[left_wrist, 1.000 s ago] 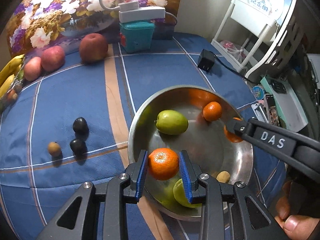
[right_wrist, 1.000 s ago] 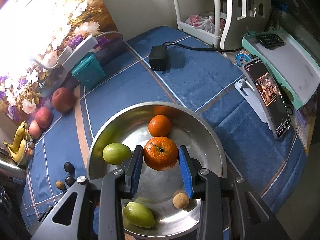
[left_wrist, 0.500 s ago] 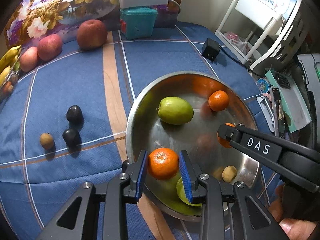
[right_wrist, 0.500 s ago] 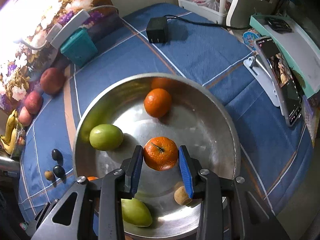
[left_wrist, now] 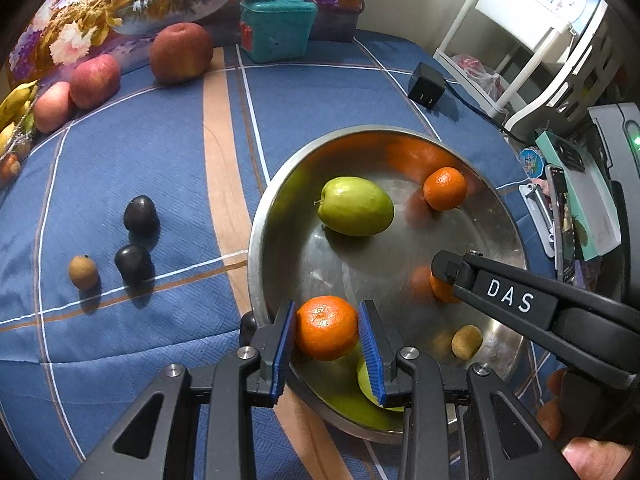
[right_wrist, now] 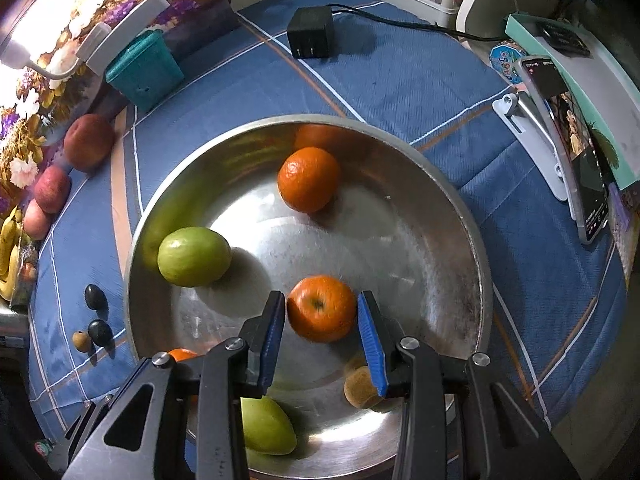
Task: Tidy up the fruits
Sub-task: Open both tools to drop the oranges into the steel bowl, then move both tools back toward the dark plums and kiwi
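Step in hand, by the look of it: setting mandarins into the steel bowl (right_wrist: pixel 476 248)

Nearest in the left wrist view, left tool (left_wrist: pixel 327 338) clenched on a mandarin (left_wrist: pixel 326 332), blue pads pressed against both sides, fruit hanging just above the bowl's near rim. Nearest in the right wrist view, right tool (right_wrist: pixel 322 322) spread, with a second mandarin (right_wrist: pixel 321 308) between the pads and a small gap showing on each side; slightly blurred, seemingly loose at the bowl floor

Next move likely: lowering the left mandarin onto bare metal and spreading the pads only once it rests, clear of the right tool's finger close by; right tool backing straight out without nudging its fruit

Inside the bowl, near to far: a green fruit (right_wrist: pixel 266 428) under the near rim, a small brown fruit (right_wrist: pixel 360 390) beside the right pad, another green fruit (right_wrist: pixel 194 256) at the left wall, a third mandarin (right_wrist: pixel 309 179) toward the far wall with its orange reflection behind

Beyond, on the blue checked cloth (left_wrist: pixel 120 152): two dark plums (left_wrist: pixel 138 240) and a small brown fruit, well apart from the bowl; farther back, red apples (left_wrist: pixel 181 52), bananas (left_wrist: pixel 14 108) at the left edge, and a teal box (left_wrist: pixel 276 28) of unseen contents
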Demonstrator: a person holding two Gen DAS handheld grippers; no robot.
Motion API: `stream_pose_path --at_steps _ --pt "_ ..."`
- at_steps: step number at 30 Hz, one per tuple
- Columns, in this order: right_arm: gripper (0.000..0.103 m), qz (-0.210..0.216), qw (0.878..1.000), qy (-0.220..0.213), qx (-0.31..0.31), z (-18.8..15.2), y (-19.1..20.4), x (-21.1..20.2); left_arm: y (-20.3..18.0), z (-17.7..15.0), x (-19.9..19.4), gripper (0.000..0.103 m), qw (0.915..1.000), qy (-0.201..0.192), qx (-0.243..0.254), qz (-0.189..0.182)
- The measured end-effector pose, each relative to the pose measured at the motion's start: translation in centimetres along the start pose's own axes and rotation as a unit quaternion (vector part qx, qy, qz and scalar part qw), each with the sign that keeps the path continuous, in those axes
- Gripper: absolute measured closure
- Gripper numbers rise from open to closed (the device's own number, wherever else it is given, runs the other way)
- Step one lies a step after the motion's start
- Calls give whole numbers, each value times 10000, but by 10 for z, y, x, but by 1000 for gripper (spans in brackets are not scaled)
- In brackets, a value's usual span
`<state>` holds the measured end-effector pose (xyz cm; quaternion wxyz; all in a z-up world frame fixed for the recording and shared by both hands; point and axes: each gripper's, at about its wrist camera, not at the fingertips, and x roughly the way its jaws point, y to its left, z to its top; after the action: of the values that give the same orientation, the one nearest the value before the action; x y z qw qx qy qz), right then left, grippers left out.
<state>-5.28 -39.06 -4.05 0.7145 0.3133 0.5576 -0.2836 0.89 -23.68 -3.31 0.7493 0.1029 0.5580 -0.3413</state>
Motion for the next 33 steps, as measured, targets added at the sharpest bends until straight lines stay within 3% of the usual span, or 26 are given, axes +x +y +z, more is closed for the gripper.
stream_pose_path --at_steps 13,20,25,33 --pt "48 65 10000 -29 12 0 2 1 -1 0 4 67 9999 100 -21 -78" --pt "38 98 9999 -92 28 0 -1 -3 -5 3 -7 46 9998 -31 19 -178" --pt "29 88 9998 -165 -46 1 1 -8 -5 4 -16 38 9999 -124 30 -114" --pt "24 112 9993 -341 -120 0 3 -21 15 10 -22 28 9995 -186 -259 15"
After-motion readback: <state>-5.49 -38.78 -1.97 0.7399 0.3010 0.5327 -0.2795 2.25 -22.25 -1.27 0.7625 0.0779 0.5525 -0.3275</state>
